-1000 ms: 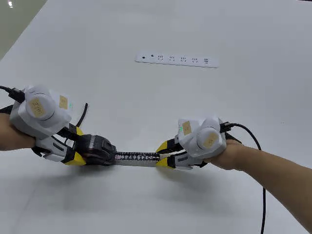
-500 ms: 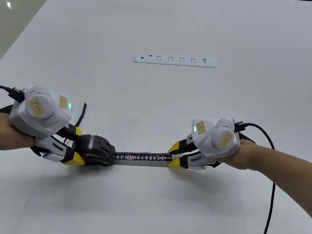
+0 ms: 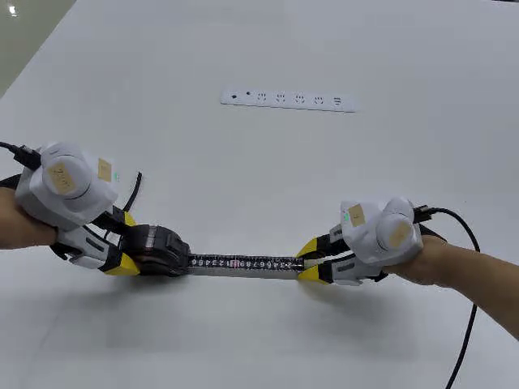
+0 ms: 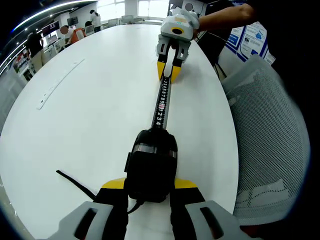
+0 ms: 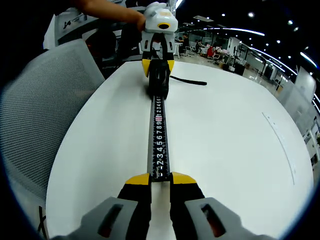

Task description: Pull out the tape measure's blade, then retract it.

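The black tape measure case [image 3: 158, 247] lies on the white table, with my left gripper [image 3: 128, 243] shut on it; in the left gripper view the case [image 4: 151, 162] sits between the yellow-tipped jaws. Its numbered blade [image 3: 243, 263] runs rightward along the table to my right gripper [image 3: 310, 262], which is shut on the blade's end. In the right gripper view the blade [image 5: 158, 142] stretches from that gripper [image 5: 160, 177] away to the case [image 5: 159, 82]. The right gripper [image 4: 169, 67] also shows far off in the left gripper view, at the end of the blade [image 4: 161, 102].
A white power strip [image 3: 288, 100] lies at the far middle of the table [image 3: 243, 170]. Grey mesh chairs [image 4: 265, 145] [image 5: 35, 120] stand at the table's near edge. A thin black strap [image 5: 187, 81] trails from the case. Cables hang from both grippers.
My right gripper has moved to the right with the blade's end, so more of the blade is out. The left gripper and the case have stayed put.
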Motion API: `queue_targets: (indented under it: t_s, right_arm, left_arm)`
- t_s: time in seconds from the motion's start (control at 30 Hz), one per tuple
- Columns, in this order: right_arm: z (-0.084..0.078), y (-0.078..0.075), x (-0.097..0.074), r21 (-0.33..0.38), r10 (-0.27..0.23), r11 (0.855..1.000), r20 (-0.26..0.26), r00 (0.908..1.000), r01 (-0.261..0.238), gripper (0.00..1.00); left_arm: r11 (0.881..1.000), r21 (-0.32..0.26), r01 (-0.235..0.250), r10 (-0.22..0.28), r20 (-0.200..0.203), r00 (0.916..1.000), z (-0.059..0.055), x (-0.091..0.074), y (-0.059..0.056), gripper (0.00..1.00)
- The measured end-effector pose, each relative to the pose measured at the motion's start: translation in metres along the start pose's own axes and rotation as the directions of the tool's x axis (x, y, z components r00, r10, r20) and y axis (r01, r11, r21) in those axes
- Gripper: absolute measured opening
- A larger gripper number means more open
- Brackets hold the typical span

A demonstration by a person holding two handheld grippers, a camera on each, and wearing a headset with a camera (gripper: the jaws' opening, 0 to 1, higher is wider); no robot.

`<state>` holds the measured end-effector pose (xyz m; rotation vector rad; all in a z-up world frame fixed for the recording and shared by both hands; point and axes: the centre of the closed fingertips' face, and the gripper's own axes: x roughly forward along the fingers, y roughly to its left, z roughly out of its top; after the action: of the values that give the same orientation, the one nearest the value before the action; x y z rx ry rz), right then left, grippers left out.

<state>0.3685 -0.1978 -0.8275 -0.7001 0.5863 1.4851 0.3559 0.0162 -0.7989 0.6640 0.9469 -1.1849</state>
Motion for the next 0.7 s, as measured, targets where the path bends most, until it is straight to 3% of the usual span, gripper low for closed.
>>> queue_targets:
  t_s: [0.7]
  right_arm:
    - [-0.034,-0.001,-0.031,0.022,-0.015,1.000,-0.047,0.9988,0.016,0.11]
  left_arm:
    - [1.000,0.004,0.008,-0.008,-0.010,0.9999,0.000,0.000,0.001,0.29]
